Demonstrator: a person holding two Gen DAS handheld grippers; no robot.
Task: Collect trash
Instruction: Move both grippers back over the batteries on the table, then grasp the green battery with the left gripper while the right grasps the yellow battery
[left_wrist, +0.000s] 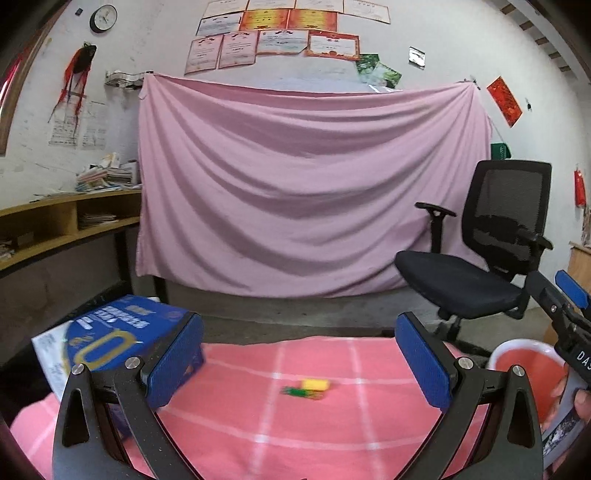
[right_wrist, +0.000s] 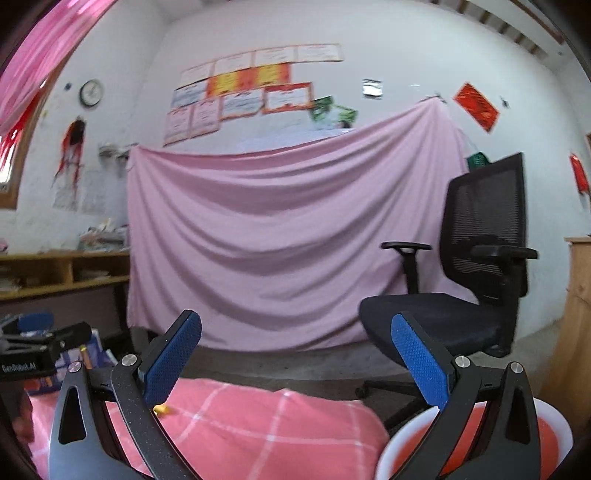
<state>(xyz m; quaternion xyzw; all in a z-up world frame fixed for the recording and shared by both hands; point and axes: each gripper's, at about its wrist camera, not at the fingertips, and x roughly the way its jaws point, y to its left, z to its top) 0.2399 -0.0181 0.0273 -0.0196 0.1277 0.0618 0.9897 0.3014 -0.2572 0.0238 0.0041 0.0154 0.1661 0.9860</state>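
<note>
A small yellow and green piece of trash (left_wrist: 306, 388) lies on the pink checked cloth (left_wrist: 258, 424), ahead of my left gripper (left_wrist: 299, 360), which is open and empty above the cloth. A red bin with a white rim (left_wrist: 524, 369) stands at the right. My right gripper (right_wrist: 295, 354) is open and empty, raised over the cloth's (right_wrist: 240, 432) far edge, with the bin (right_wrist: 546, 435) under its right finger. A bit of the yellow trash (right_wrist: 161, 408) peeks out by its left finger. The right gripper also shows in the left wrist view (left_wrist: 561, 306).
A blue box (left_wrist: 110, 332) lies on the cloth at the left. A black office chair (left_wrist: 487, 258) stands beyond the cloth at the right. A pink sheet (left_wrist: 303, 184) hangs on the far wall, and a wooden shelf (left_wrist: 55, 229) runs along the left.
</note>
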